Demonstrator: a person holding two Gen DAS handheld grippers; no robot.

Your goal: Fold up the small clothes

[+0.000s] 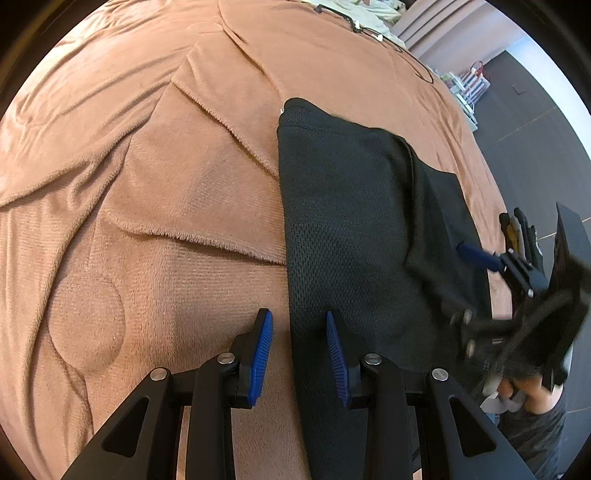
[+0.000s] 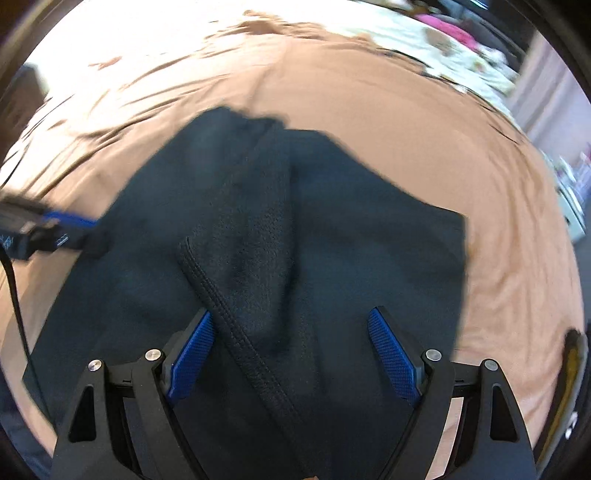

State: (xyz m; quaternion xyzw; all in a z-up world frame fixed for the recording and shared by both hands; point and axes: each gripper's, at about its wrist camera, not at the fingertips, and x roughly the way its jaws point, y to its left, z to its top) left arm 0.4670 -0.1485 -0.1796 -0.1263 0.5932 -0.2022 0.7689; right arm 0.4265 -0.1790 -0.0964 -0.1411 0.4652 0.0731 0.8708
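A black mesh garment [image 1: 351, 221] lies partly folded on the brown blanket [image 1: 147, 184]. My left gripper [image 1: 300, 354] is open and low over the garment's left edge, which runs between its blue pads. In the right wrist view the garment [image 2: 369, 240] fills the middle, and a stitched hem fold [image 2: 236, 314] runs diagonally past the left pad. My right gripper [image 2: 291, 354] is wide open just above that fold, holding nothing. In the left wrist view the right tool is blurred at the garment's right side, with one blue finger [image 1: 476, 254] showing.
Raised creases [image 1: 207, 110] run across the blanket. Pale patterned bedding [image 2: 443, 44] and a thin dark cable [image 1: 369, 29] lie at the far end. The bed's right edge drops to a dark floor [image 1: 528, 122], where a small rack [image 1: 469, 88] stands. A person's hand [image 1: 532, 395] holds the right tool.
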